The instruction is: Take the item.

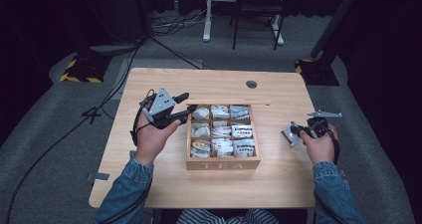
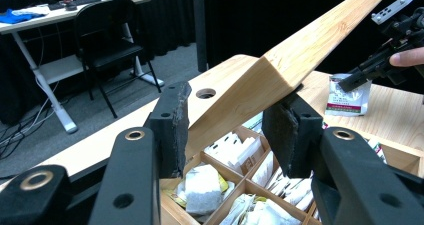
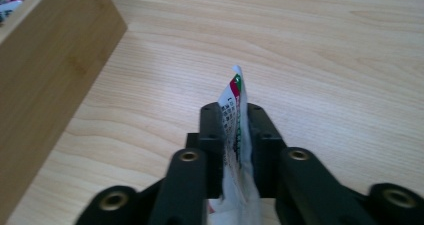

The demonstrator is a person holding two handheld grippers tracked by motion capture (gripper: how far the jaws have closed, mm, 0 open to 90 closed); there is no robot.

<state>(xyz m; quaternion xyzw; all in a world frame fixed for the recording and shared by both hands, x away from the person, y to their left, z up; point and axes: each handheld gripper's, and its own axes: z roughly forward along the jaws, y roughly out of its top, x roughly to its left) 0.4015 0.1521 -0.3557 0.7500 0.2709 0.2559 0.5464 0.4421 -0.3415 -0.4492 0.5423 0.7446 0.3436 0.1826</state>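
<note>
High view is showing the left hand-held gripper (image 1: 185,107) clamping the tea box (image 1: 223,165) lid (image 2: 300,50) open at 9 o'clock, while the right hand-held gripper (image 1: 294,131) is pinching a tea packet (image 3: 236,120) over the surface (image 1: 278,184) at 3 o'clock.

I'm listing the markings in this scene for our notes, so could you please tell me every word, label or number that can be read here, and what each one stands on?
"TEA": on the front wall of the wooden box, in the high view.
Print on the tea sachet between the right gripper jaws: too blurred to read.
Labels on the packets in the box: too small to read.
</note>
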